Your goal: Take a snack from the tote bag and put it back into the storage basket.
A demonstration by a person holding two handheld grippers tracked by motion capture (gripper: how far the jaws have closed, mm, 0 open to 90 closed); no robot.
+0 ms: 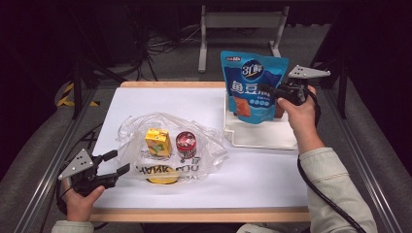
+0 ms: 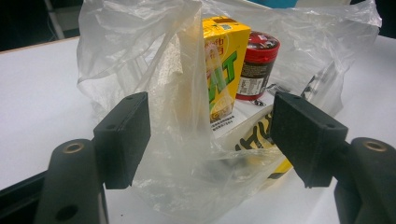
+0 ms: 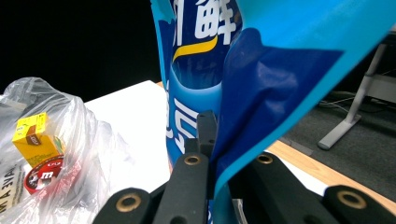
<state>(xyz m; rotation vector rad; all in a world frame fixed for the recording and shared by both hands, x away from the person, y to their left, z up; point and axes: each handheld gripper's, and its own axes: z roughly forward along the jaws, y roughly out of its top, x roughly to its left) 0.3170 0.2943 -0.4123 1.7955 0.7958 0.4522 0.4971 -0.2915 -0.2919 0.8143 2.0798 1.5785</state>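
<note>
Lower left of the high view: left gripper (image 1: 116, 162) held wide open, nothing gripped, aimed at the clear plastic bag (image 1: 131, 128) just ahead, probably to hold its mouth open. Farther, upper right: right gripper (image 1: 267, 90) clamped on the blue snack pouch (image 1: 250, 82), lifted above the white tray (image 1: 262, 138), presumably for bagging.

My right gripper (image 3: 212, 154) is clamped on the edge of a glossy blue foil snack pouch with white lettering (image 3: 261, 70), which rises toward twelve o'clock. At nine o'clock a crumpled clear plastic bag (image 3: 79, 140) lies on the white surface (image 3: 140, 121), holding a small yellow juice carton (image 3: 35, 135) with a red-lidded can (image 3: 44, 173) just beside it.
</note>
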